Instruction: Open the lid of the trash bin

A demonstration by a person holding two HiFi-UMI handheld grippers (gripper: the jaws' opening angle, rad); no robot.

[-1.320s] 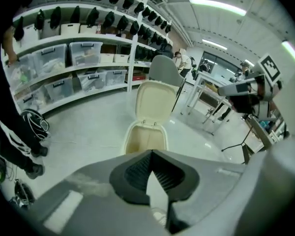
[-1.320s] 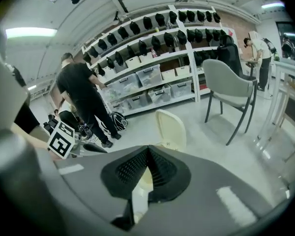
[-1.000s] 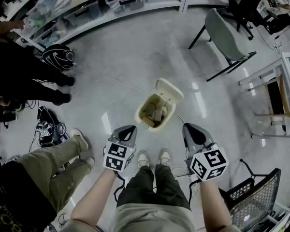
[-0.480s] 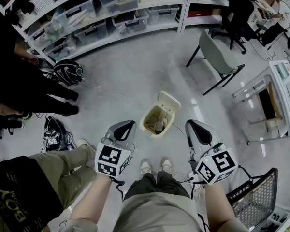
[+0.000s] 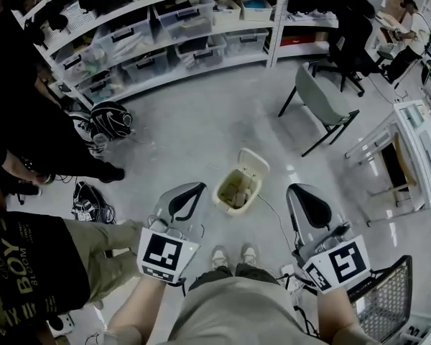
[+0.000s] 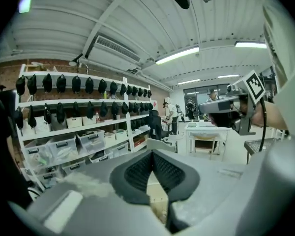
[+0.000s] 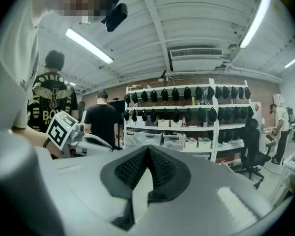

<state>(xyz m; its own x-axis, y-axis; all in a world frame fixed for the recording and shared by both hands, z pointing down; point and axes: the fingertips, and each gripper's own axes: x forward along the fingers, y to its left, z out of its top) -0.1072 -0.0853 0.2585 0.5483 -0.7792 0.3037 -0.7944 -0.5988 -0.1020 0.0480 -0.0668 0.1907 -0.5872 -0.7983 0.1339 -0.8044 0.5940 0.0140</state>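
Note:
A small cream trash bin [image 5: 237, 190] stands on the grey floor in front of my feet. Its lid [image 5: 252, 163] is tipped up and back, and the inside shows some scraps. In the head view my left gripper [image 5: 192, 191] hangs in the air to the left of the bin and my right gripper [image 5: 302, 192] to its right, both well above it and touching nothing. Each pair of jaws is shut with nothing between the pads. The left gripper view shows its tips [image 6: 152, 154] meeting, with the right gripper [image 6: 231, 106] across from it. The right gripper's tips [image 7: 147, 149] also meet.
A green chair [image 5: 325, 96] stands beyond the bin. Shelves with plastic boxes [image 5: 165, 27] line the back. A person's legs [image 5: 93, 239] and a black bag [image 5: 110, 121] are at the left. A black wire cart [image 5: 381, 300] sits at the lower right, a white table [image 5: 416, 139] at the right.
Both grippers have drawn back toward my body and lower in the head view. The bin looks smaller and farther off, its lid still up.

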